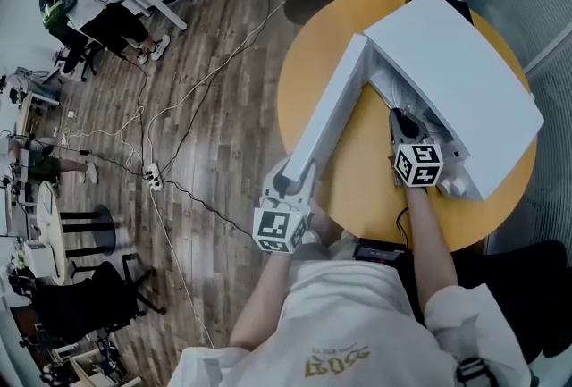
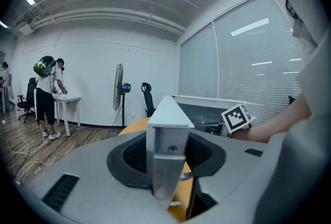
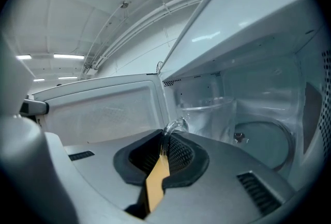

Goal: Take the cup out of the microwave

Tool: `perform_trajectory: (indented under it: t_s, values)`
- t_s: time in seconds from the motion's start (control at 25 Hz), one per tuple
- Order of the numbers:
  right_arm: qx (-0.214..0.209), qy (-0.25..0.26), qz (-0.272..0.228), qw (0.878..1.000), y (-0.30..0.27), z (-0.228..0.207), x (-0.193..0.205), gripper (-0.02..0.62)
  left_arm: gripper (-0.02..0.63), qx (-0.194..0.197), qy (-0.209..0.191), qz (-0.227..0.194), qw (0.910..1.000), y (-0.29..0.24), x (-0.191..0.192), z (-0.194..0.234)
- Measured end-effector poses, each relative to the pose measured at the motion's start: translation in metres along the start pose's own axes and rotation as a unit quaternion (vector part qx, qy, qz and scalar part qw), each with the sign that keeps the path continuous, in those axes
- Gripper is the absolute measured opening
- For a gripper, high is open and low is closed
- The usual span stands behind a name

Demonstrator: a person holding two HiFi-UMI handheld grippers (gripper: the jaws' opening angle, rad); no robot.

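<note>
— What was caught between the fingers of the right gripper [image 3: 165,141]?

— The fingers were brought almost together, and the thin clear handle of the cup [image 3: 207,113] was pinched between them. The body of the cup was seen just beyond the tips, inside the microwave [image 3: 269,83], near its open front.

— Was the whole cup shown?

— No. Its lower part was covered by the grey body of the gripper, so it could not be told whether the base rested on the floor of the cavity. The glass was transparent, and it could not be made out whether anything was inside it. To the right of it the glass turntable [image 3: 264,140] was seen, partly cut off by the same grey body.

— And in the head view?

— There the cup was hidden completely under the white top of the microwave, and the tips of the right gripper were lost in the opening.

— How was the left gripper [image 2: 168,151] found?

— Its fingers were clamped on the free edge of the door [image 2: 168,114]. The door was held swung wide open, over the round yellow table [image 1: 357,180].
</note>
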State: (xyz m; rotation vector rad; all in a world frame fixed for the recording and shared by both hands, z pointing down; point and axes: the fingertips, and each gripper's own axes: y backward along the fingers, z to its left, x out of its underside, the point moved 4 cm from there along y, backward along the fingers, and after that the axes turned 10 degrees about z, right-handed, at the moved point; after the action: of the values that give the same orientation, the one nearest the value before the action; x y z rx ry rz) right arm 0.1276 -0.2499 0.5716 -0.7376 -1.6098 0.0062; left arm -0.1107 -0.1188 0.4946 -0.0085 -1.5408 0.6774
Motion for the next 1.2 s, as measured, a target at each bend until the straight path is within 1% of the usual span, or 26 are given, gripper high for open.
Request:
perform_trajectory:
  t_s: [0.72, 1.2]
  values:
    - [-0.022, 0.008, -0.006, 1.0, 0.033, 0.037, 0.007, 0.02, 0.179, 0.025, 0.008, -0.001, 0.9997, -0.001, 0.0, 0.004]
    - [-0.022, 0.018, -0.008, 1.0, 0.052, 0.057, 0.017, 0.02, 0.179, 0.042, 0.004, 0.004, 0.9991, -0.003, 0.002, 0.006]
